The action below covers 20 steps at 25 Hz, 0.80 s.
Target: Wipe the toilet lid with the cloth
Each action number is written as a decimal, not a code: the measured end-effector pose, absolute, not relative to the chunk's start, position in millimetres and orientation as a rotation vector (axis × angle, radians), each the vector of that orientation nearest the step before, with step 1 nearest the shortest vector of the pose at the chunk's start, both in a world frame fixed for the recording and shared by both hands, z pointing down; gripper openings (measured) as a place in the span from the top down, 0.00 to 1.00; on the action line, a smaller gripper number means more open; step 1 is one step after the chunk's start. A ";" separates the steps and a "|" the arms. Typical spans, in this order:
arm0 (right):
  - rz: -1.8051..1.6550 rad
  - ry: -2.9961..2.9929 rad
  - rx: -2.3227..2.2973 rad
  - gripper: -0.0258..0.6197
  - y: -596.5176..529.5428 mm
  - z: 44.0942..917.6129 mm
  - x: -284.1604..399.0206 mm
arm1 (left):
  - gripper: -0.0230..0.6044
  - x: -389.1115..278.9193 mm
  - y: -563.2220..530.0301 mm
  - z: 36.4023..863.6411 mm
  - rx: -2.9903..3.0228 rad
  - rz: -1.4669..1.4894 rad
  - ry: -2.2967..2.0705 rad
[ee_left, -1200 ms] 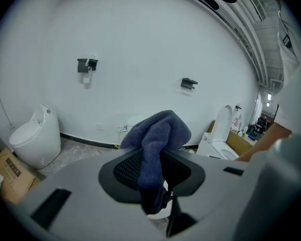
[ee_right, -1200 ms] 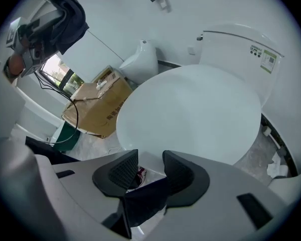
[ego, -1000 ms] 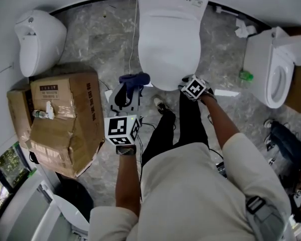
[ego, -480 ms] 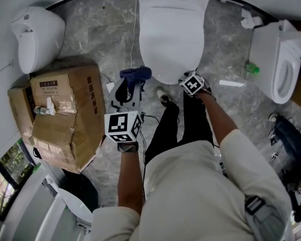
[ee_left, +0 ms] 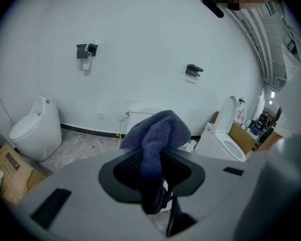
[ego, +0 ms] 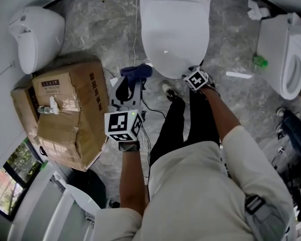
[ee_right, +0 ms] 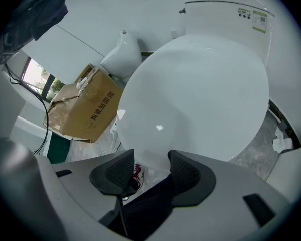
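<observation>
Judging by how things lie, the wiping has not yet begun: the blue cloth [ego: 136,73] hangs clamped in the closed jaws of the left gripper [ego: 126,92], left of centre in the head view, near the lower left edge of the toilet lid [ego: 174,29] but apart from it. The lid lies shut at the top centre. The right gripper [ego: 194,75] is by the lid's lower right edge; its jaws have just been opening and stand wide with nothing between the pads, only the lid's front rim, a shoe [ego: 169,90] and a trouser leg [ego: 173,124] showing beyond the gap. Left to do, I judge: bring the cloth onto the lid and rub across it. Counted: one cloth, two grippers, and three white fixtures, namely the lidded toilet, a second toilet [ego: 286,54] with its bowl open at the right edge, and an egg-shaped fixture [ego: 35,34] at upper left. There is also a heap of cardboard cartons [ego: 65,114] at the left, whose number I cannot tell.
</observation>
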State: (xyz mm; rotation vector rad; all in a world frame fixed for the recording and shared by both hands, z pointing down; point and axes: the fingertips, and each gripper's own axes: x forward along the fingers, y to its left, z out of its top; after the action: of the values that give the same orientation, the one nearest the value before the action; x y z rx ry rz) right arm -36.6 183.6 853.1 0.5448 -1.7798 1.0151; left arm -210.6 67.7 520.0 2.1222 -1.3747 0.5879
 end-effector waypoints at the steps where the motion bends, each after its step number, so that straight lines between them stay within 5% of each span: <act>1: 0.997 -1.782 0.544 0.61 182.1 854.5 -34.2 | 0.80 -209.6 66.3 522.0 2.123 0.587 -1.371; 20: 1.226 -1.860 0.566 0.64 128.2 816.2 -20.3 | 0.80 -190.1 -29.6 590.6 2.142 0.662 -1.285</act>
State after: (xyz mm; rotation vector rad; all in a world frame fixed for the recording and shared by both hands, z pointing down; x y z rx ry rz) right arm -20.3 128.2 816.2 0.5662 -1.8605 1.2260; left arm -190.1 -29.6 590.6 2.1424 -1.2850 0.6619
